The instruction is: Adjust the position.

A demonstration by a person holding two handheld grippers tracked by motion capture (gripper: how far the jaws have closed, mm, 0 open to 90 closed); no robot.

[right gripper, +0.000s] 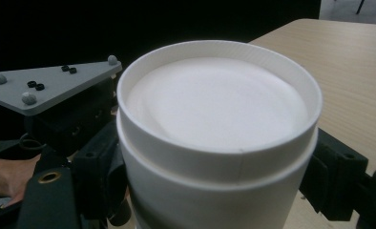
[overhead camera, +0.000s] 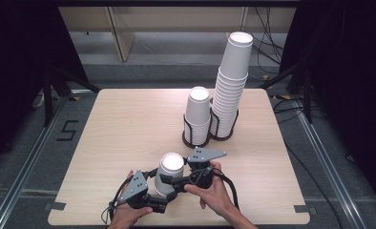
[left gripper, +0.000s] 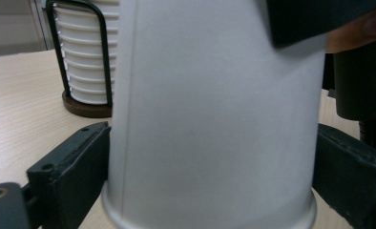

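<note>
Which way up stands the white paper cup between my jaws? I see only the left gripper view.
Observer: The paper cup stands upside down, with its closed base on top.
Operator: Where is the right gripper?
Observer: The right gripper presses the same cup, above the left gripper.
Operator: How many cup stacks stand behind?
Observer: Two: a short stack and a tall stack at its right.

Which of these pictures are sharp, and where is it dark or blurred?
High view: evenly lit table, black sides. Left gripper view: the near cup is soft, its top right corner dark. Right gripper view: cup base fairly sharp, background black.
</note>
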